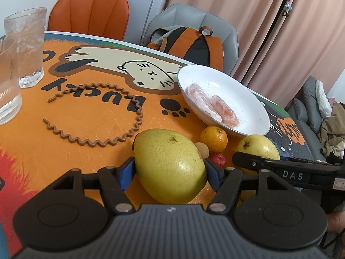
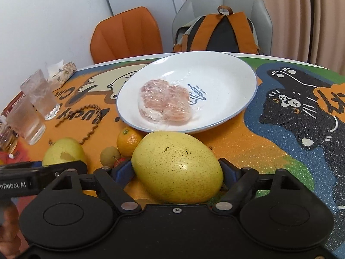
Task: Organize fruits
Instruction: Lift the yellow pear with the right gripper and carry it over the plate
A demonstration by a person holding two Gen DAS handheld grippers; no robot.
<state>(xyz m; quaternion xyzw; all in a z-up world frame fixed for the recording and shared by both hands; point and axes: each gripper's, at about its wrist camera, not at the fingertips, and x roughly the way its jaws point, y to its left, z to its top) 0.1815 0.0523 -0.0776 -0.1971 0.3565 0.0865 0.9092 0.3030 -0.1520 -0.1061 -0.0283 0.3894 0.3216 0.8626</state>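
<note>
My left gripper [image 1: 169, 167] is shut on a large yellow-green pear [image 1: 170, 164], low over the table. My right gripper [image 2: 177, 169] is shut on a second speckled yellow pear [image 2: 177, 166]; that pear also shows in the left wrist view [image 1: 258, 146], and the left one in the right wrist view [image 2: 63, 153]. Between them lie a small orange [image 1: 213, 138], a tan longan [image 1: 202, 149] and a small red fruit [image 1: 218, 159]. A white plate [image 2: 226, 82] just beyond holds plastic-wrapped pink slices [image 2: 165, 103].
Two frosted glasses [image 1: 25, 47] stand at the far left. A brown wavy ring [image 1: 94, 118] lies on the orange cat-print mat [image 1: 86, 161]. An orange chair [image 1: 90, 10] and a grey chair with a backpack [image 1: 192, 43] stand behind the table.
</note>
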